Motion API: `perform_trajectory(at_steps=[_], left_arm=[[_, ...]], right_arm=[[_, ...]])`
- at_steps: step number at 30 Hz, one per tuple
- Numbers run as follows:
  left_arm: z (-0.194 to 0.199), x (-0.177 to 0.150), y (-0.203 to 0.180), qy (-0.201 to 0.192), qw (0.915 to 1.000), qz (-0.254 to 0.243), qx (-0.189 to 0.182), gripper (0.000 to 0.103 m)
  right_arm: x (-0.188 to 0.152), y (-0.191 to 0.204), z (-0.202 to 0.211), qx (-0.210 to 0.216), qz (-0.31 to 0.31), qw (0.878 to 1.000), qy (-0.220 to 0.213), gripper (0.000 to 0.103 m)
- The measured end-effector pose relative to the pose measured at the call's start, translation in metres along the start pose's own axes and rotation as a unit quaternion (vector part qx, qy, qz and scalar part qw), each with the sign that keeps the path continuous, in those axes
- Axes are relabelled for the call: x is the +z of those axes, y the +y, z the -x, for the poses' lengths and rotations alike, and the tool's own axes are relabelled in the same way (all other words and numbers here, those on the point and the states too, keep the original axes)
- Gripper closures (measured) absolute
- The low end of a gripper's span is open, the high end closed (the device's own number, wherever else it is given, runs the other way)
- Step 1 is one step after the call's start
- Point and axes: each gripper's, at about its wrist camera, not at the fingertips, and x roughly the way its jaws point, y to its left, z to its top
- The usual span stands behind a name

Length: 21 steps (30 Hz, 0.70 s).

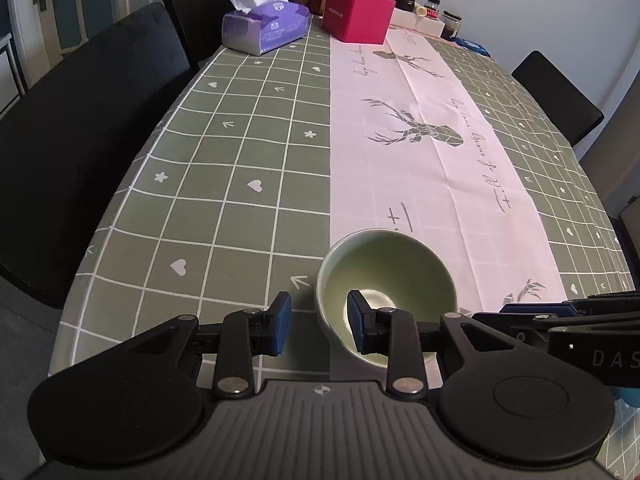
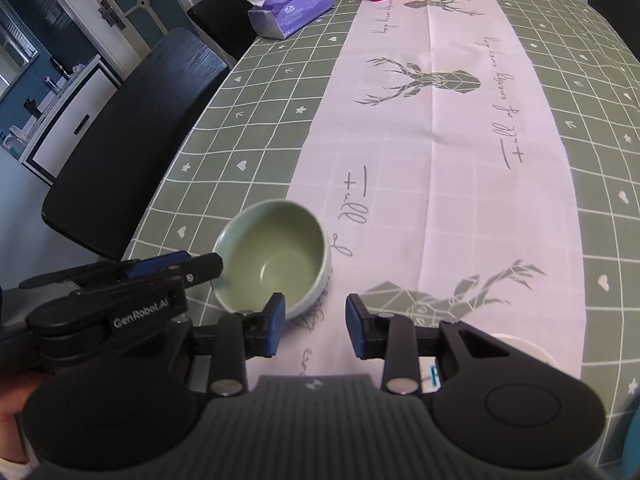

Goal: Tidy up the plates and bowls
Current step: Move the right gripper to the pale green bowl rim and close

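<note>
Only a few bits are readable: "GenRobot.AI" in white on the left gripper (image 2: 172, 266), seen from the right wrist camera, and "DAS" cut off on the right gripper (image 1: 560, 308). The runner (image 2: 460, 160) has cursive script, "full" by the bowl (image 2: 276, 256); the rest is unclear.

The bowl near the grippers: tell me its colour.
The bowl is pale green inside and out, clearest in the right wrist view.
</note>
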Motion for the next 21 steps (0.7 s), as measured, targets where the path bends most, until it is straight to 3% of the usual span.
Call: perform_trajectory(at_steps=[8, 21], left_arm=[[-0.019, 0.005, 0.001, 0.019, 0.9998, 0.006, -0.001, 0.069], [-0.035, 0.006, -0.002, 0.053, 0.9986, 0.004, -0.003, 0.082]], right_arm=[[0.011, -0.001, -0.032, -0.011, -0.017, 1.0, 0.021, 0.075], [0.021, -0.003, -0.056, -0.02, -0.042, 0.998, 0.052, 0.086]])
